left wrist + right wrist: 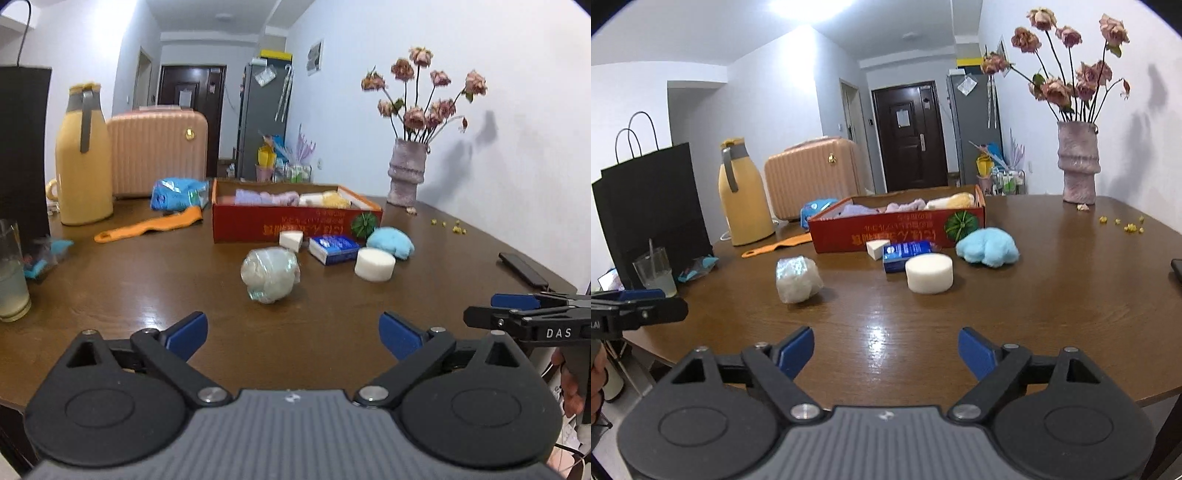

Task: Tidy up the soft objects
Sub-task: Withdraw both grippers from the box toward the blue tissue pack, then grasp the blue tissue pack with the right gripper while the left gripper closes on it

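A red box (295,225), open-topped and holding lilac, pink and cream soft pieces, stands far ahead of the claws. Before it lie a white wedge (291,240), round sponge (374,264), blue plush (390,242) and wrapped bundle (269,275), nearest.

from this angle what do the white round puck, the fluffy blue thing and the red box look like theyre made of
White round puck: likely foam or sponge, with a matte surface and soft edges.
Fluffy blue thing: plush or fleece, judging by its fuzzy pile and lumpy shape.
Red box: probably printed cardboard, with thin flat walls, smooth print and a plain orange inner side.
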Demonstrator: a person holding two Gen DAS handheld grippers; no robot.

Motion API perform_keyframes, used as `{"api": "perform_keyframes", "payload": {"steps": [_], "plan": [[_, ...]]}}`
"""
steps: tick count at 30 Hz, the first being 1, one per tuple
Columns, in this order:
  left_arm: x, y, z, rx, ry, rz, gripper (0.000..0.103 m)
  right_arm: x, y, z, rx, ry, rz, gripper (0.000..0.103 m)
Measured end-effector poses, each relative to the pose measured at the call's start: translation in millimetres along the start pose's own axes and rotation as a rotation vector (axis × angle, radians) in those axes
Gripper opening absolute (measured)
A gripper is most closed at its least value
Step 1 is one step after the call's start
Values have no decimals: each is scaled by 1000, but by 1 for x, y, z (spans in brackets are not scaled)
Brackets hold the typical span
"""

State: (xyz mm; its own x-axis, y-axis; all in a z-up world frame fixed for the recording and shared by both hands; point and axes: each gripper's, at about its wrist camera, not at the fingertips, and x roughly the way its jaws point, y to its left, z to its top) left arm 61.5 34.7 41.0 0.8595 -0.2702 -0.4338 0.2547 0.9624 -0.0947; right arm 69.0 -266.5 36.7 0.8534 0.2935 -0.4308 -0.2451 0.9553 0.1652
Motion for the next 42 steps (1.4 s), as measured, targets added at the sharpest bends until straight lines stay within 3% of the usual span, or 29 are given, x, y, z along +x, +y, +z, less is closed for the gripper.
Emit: {"api": "perform_keyframes", "payload": {"steps": [5,9,15,17,21,25,27,28,30,32,42], "plan": [[32,-4,0,-46,61,-16,101,18,-8,2,8,17,4,83],[64,-14,20,-52,69,-33,101,39,-23,15,36,14,-1,78],[126,-21,72,-125,90,-145,86,81,-53,49,107,5,20,72],[161,-23,89,-130,114,-153,86,100,-60,65,94,1,47,72],[239,-22,112,-141,187,-89,79,160,-84,103,112,22,115,72],[290,-7,113,-221,262,-110,72,230,-108,123,203,111,187,54],[303,0,110,-243,261,-125,67,257,-115,123,228,158,203,50],[309,4,108,-253,275,-137,65,269,-118,122,244,179,216,43],[323,10,103,-272,309,-182,47,285,-121,118,269,212,249,35],[332,15,99,-284,325,-241,41,292,-121,111,274,238,266,29],[327,21,94,-315,305,-269,37,291,-119,106,270,236,305,29]]}}
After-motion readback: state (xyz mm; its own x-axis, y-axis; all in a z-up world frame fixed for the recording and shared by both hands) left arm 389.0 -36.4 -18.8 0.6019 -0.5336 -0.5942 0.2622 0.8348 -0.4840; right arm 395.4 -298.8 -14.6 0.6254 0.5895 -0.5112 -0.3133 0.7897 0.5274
